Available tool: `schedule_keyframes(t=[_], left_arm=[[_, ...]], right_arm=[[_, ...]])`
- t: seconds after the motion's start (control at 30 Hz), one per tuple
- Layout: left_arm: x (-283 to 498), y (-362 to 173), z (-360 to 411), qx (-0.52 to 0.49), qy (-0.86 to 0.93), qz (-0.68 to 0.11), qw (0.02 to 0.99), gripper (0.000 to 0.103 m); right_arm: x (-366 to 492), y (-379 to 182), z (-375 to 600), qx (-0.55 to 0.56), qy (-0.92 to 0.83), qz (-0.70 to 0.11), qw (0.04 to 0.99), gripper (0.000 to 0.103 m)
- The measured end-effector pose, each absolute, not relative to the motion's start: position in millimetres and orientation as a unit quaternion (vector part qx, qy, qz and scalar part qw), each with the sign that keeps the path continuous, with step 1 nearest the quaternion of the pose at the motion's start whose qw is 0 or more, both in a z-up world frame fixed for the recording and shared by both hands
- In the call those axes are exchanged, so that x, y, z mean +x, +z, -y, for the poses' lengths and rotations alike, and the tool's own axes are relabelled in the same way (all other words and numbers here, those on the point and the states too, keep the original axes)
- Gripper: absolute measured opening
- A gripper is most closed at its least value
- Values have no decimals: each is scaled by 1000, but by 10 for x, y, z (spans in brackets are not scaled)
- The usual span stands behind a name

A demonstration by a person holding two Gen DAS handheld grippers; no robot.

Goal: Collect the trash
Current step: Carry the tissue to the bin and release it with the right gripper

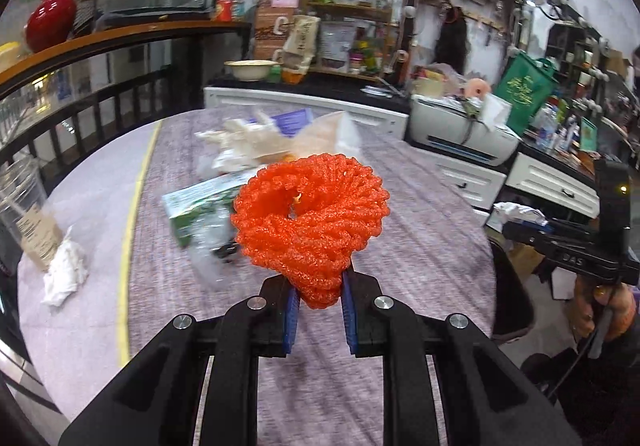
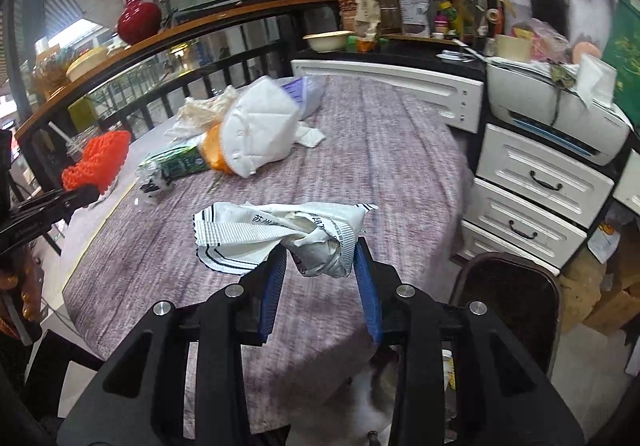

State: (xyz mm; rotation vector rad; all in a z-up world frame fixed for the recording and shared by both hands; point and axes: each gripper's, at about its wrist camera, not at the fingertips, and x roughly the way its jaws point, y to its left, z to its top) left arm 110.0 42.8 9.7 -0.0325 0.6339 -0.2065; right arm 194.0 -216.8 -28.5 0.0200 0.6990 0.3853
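The orange foam fruit net [image 1: 310, 221], light and springy, is pinched at its lower tip by the left gripper [image 1: 318, 300] above the grey-clothed table [image 1: 420, 230]. The crumpled white plastic wrapper [image 2: 280, 238], limp and probably slippery, is clamped at its bunched end in the right gripper [image 2: 320, 266]. More litter, including a white face mask [image 2: 260, 125], lies beyond.

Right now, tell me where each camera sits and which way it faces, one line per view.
Left wrist: sits behind the left gripper, facing across the purple tablecloth toward the cluttered counter; its jaws pinch an orange foam net, and the person's right hand shows at far right.
Right wrist: sits behind the right gripper, facing the same way; its jaws pinch a crumpled white wrapper.
Shared: tablecloth, orange foam net, red vase, white printer.
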Motion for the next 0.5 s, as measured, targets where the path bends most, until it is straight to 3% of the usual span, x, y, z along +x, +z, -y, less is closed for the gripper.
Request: schedule_keyframes(t=[0.5], left_arm=[[1433,-38,702,-5,-208,-333,920,19]], right_arm=[[1852,-708,3342,52,42,-348,935,35]])
